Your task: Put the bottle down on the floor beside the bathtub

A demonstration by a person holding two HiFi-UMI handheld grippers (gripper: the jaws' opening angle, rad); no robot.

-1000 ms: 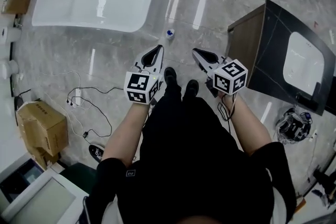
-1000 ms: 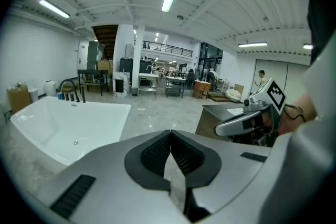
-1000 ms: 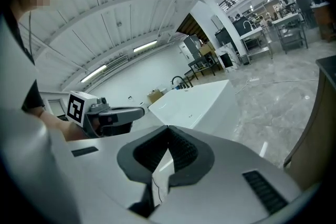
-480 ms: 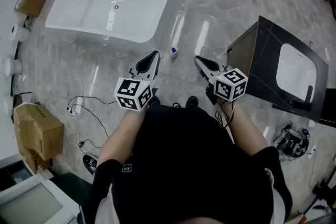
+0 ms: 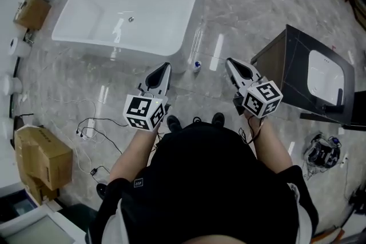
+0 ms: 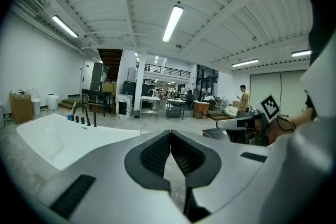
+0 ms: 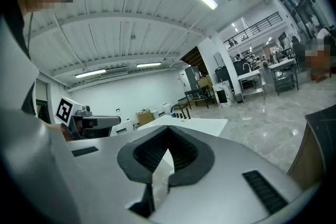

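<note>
Head view, floor: glossy grey marble.
Task's bottle: on floor just beside white bathtub corner; tiny, details unclear.
Jaw state: left hand-held gripper, right hand-held gripper clenched, empty.

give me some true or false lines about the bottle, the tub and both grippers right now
1. The bottle is on the floor by a corner of the bathtub. True.
2. The left gripper grips the bottle. False: its jaws are shut with nothing between them, and the bottle lies apart from it on the floor.
3. The right gripper has shut, empty jaws. True.
4. A cardboard box sits inside the bathtub. False: it stands on the floor at the person's left, well away from the tub.
5. A dark cabinet with a white basin stands at the person's right. True.
</note>
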